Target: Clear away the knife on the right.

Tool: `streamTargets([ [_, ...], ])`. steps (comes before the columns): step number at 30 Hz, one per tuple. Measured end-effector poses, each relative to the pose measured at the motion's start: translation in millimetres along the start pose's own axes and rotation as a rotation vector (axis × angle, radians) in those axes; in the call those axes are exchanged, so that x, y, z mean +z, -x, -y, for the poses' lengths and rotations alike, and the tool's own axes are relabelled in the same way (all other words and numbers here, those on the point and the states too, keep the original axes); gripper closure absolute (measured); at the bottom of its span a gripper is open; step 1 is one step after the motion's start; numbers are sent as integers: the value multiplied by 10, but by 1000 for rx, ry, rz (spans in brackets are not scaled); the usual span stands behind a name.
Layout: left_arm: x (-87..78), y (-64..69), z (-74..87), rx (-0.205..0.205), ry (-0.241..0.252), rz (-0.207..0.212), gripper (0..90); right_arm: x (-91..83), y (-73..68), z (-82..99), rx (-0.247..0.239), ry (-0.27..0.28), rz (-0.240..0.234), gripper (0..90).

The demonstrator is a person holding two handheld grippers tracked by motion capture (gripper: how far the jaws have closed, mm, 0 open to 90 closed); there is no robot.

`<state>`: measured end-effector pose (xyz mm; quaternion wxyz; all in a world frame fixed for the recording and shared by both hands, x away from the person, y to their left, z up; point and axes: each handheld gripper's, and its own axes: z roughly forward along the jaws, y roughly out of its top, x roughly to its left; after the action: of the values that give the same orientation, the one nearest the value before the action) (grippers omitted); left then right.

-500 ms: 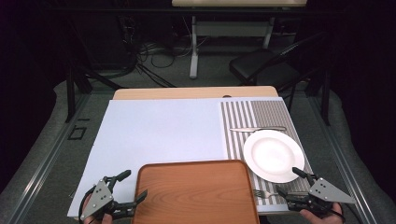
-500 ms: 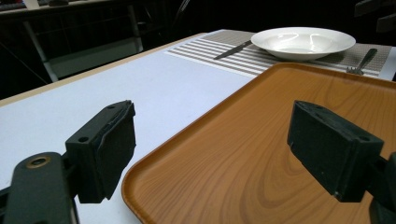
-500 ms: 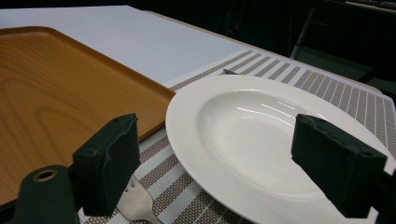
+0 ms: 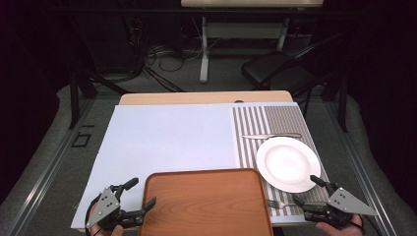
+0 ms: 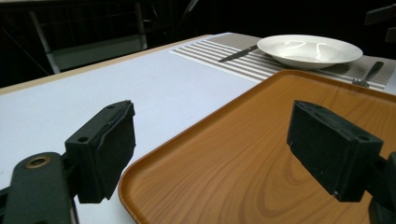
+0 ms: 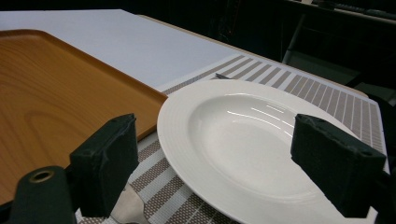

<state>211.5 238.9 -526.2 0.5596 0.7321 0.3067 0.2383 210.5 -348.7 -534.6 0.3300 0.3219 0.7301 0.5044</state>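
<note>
A brown wooden tray [image 4: 206,201] lies at the table's near edge. My left gripper [image 4: 141,192] is open at the tray's near left corner, with one jaw over the tray [image 5: 261,140] and one over the white board; nothing is held in the left gripper [image 5: 219,147]. A white plate [image 4: 287,163] rests on a striped placemat [image 4: 270,120], with a knife [image 4: 270,135] behind it and a fork [image 4: 278,203] in front. My right gripper [image 4: 307,191] is open, low over the plate's near rim. In the right gripper view, the plate [image 6: 252,140] lies between the open jaws of this gripper [image 6: 222,163], and the fork [image 6: 126,207] sits by the left jaw.
A large white board [image 4: 167,142] covers the table's left and middle. A wooden table edge [image 4: 196,98] runs along the back. Beyond it are a dark chair [image 4: 275,71], cables and a table leg on the floor. Grey rails flank both sides.
</note>
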Motion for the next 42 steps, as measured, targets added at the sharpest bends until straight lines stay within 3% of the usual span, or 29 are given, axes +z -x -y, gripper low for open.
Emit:
streamTargets([
  [4, 4, 9, 16, -17, -11, 2, 157, 2, 74, -32, -23, -23, 27, 150],
  [8, -12, 43, 21, -5, -47, -6, 160, 15, 173, -49, 0, -29, 33, 163],
  [15, -75, 71, 57, -12, -55, -16, 162, 79, 394, -77, 55, -98, 28, 189],
  [24, -147, 94, 76, -13, -50, -32, 165, 199, 661, -104, 65, -136, 33, 199],
  [42, -201, 99, 97, -23, -61, -50, 165, 663, 1028, -240, 80, -184, 29, 209],
])
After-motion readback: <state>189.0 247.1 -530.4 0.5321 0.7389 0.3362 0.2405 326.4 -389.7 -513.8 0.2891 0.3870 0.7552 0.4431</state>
